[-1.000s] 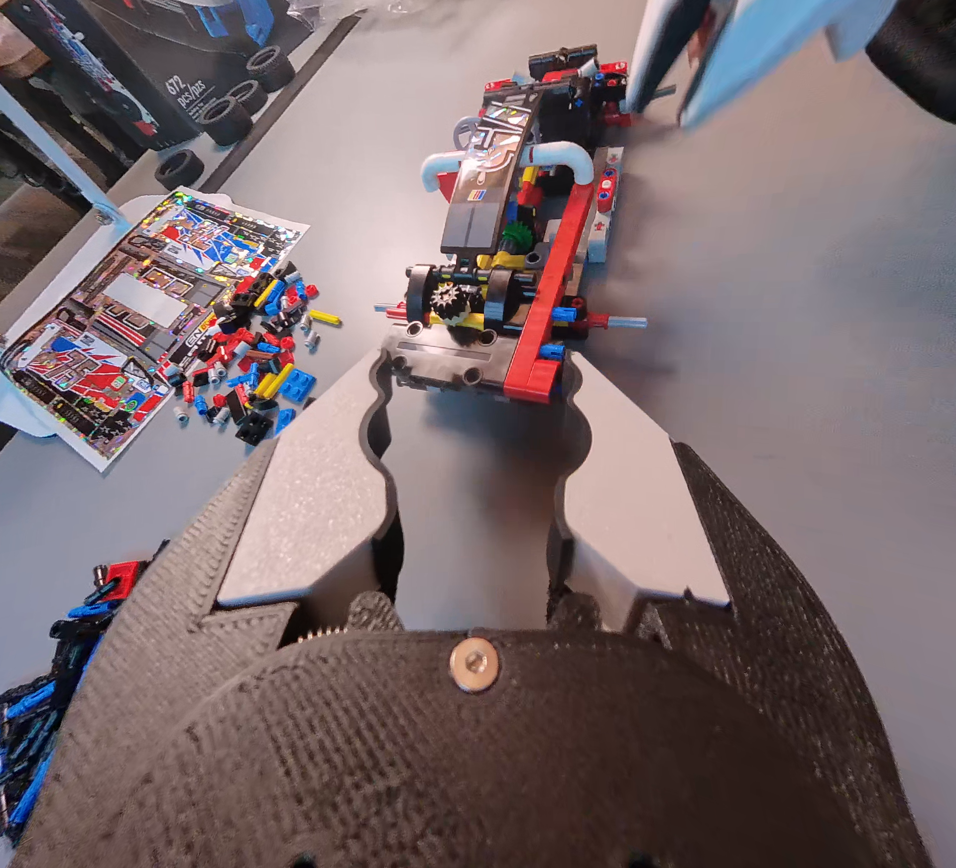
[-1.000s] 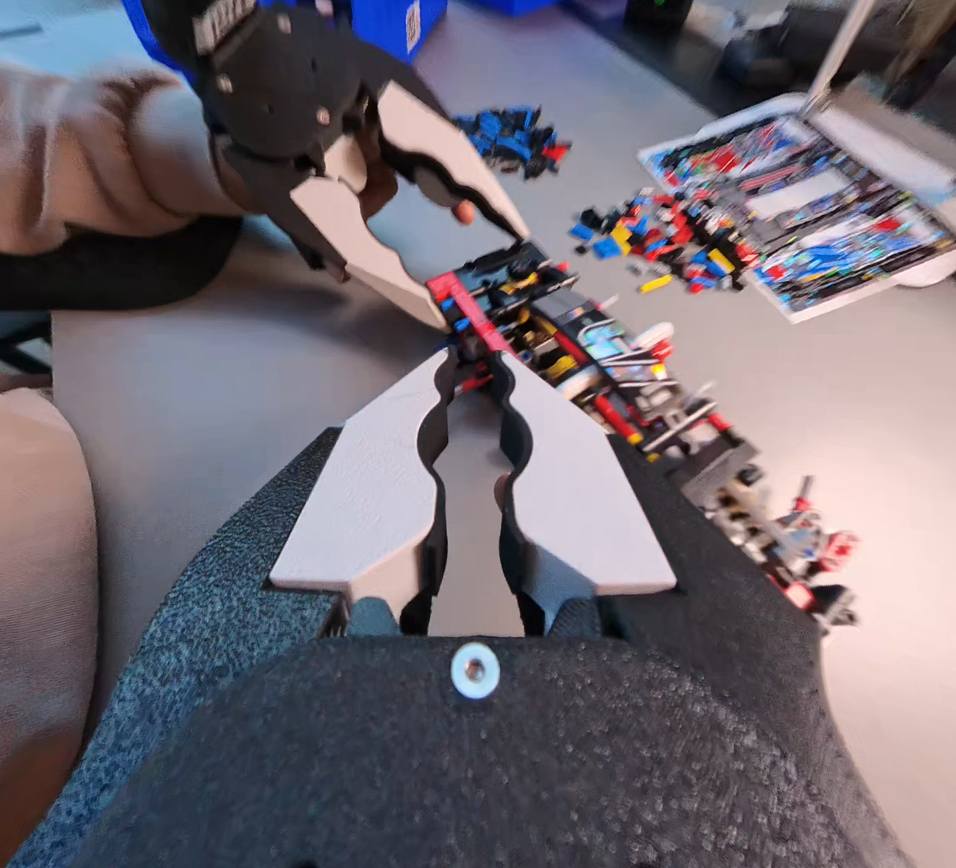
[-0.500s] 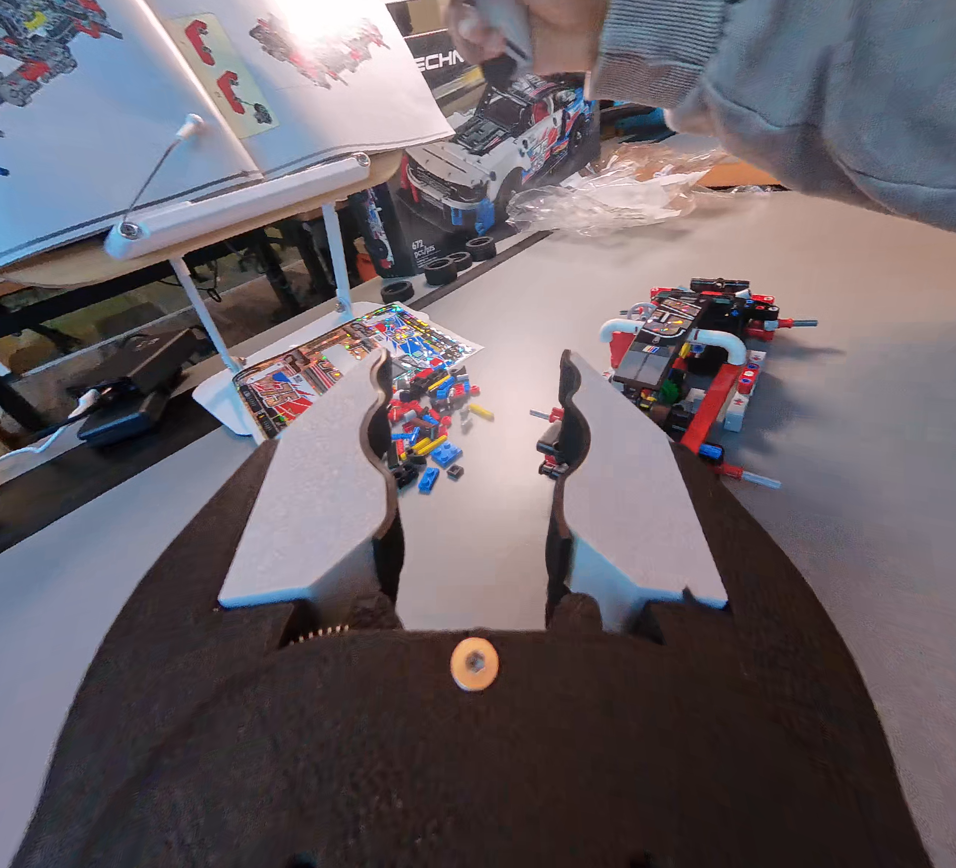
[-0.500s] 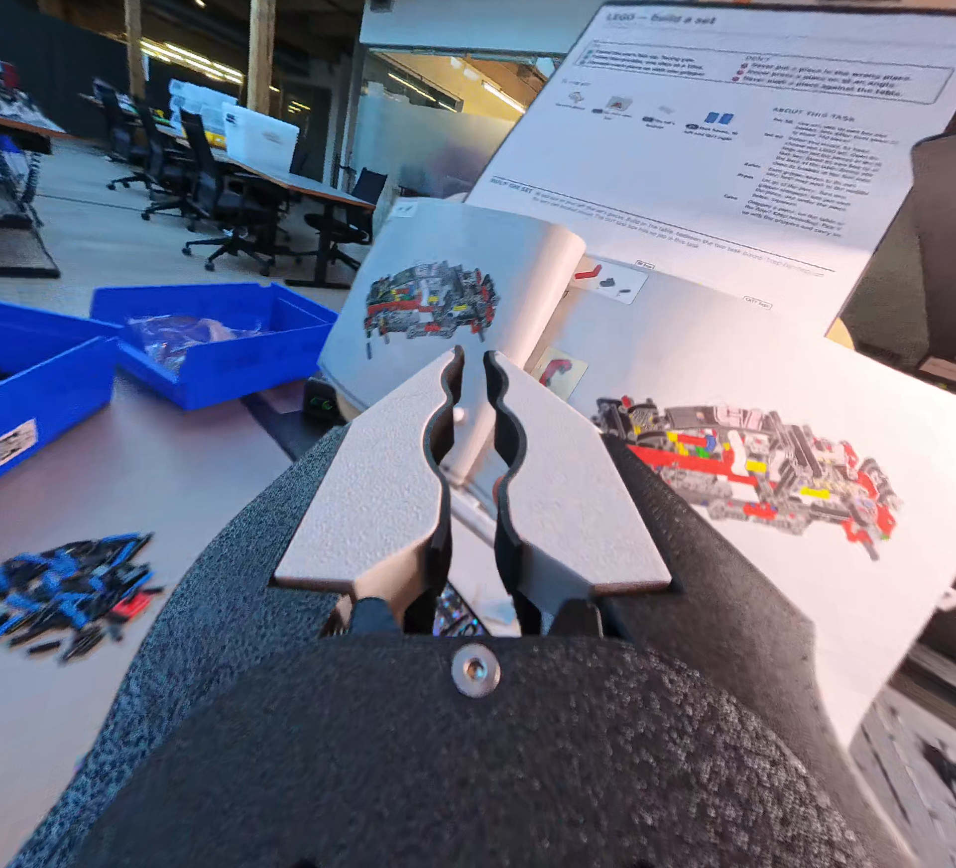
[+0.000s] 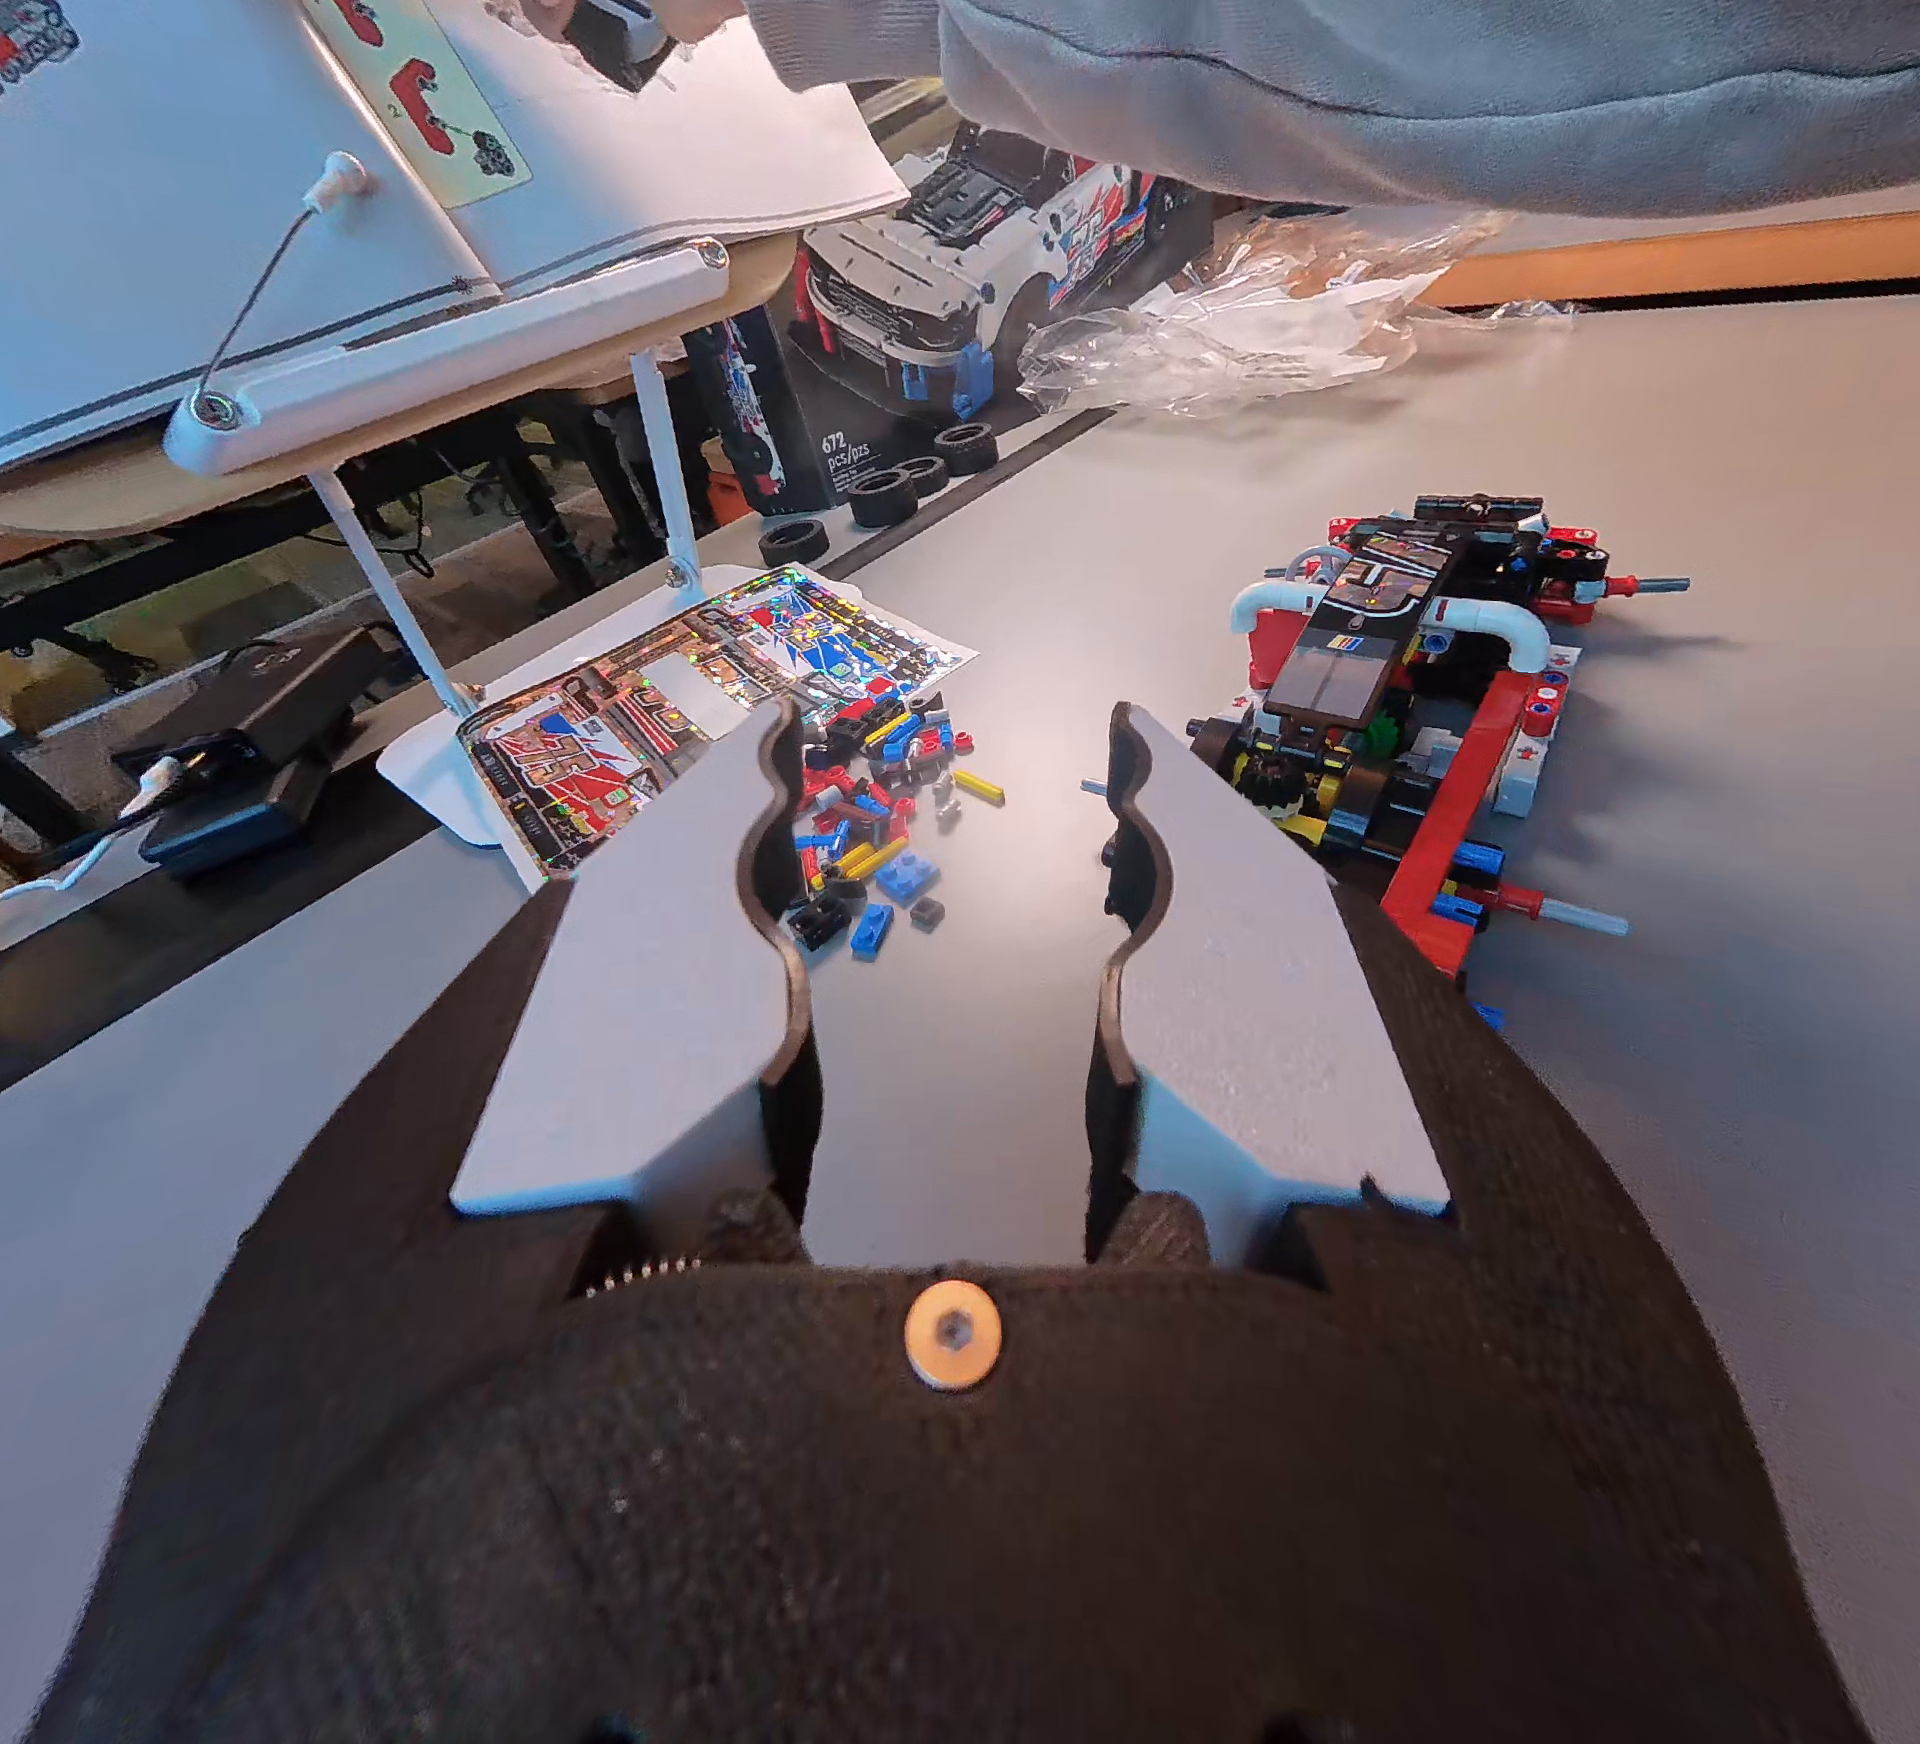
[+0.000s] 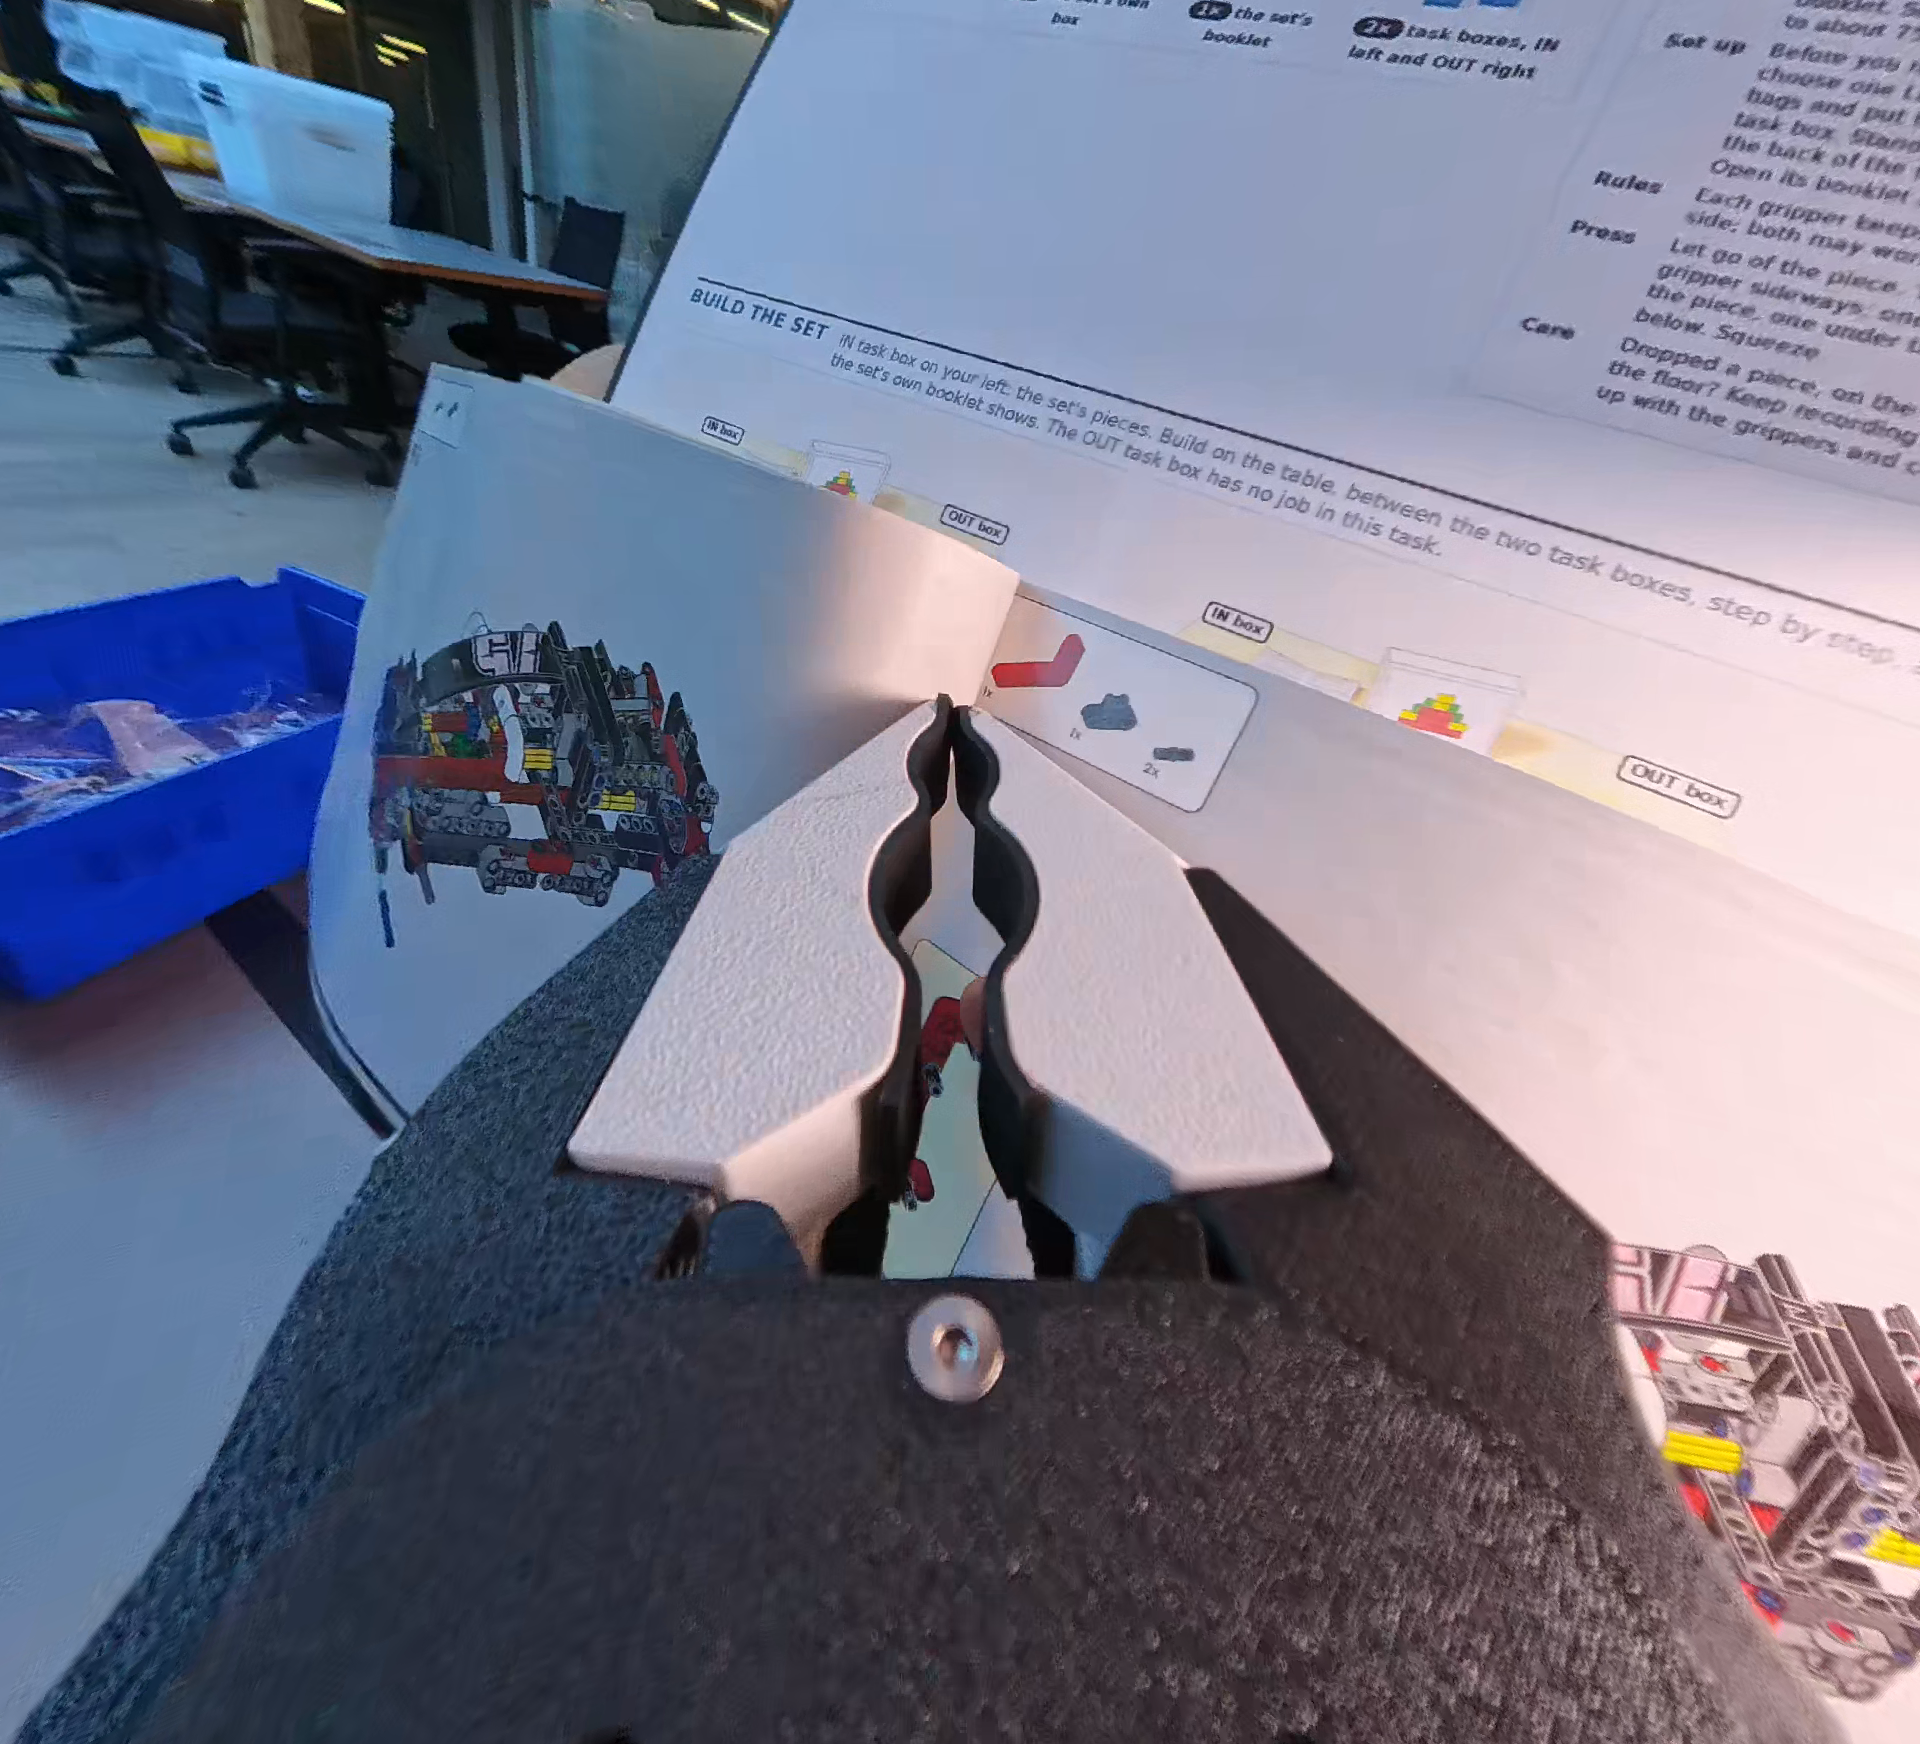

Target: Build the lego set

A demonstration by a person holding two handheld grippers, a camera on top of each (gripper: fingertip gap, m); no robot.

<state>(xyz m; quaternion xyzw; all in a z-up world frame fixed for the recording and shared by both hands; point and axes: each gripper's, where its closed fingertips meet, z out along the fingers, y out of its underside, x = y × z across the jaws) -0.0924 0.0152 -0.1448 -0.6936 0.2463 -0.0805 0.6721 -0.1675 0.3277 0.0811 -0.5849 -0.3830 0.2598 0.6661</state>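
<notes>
The left gripper (image 5: 951,790) hangs above the grey table (image 5: 1714,1123) with its jaws spread wide and nothing between them. Just past its fingertips, at 12 o'clock, lies a scatter of loose pieces (image 5: 883,821), partly on the corner of a shiny sticker sheet (image 5: 665,718) at 11 o'clock. At 1 o'clock, apart from the pile, the half-built car (image 5: 1403,728) lies flat on the table, its red side beam toward the gripper and axle pins sticking out. Farther off at 12 o'clock stand loose tyres (image 5: 883,489), the set's box (image 5: 935,323) and an empty clear bag (image 5: 1247,333). High at 11 o'clock a stand (image 5: 447,344) holds the open booklet (image 5: 208,136).

In the right wrist view the right gripper (image 6: 951,712) is clenched, its tips meeting at the booklet's fold; whether it pinches a page cannot be told. Behind the booklet at 1 o'clock stands a printed sheet (image 6: 1195,167). At 9 o'clock sits a blue bin (image 6: 187,811).
</notes>
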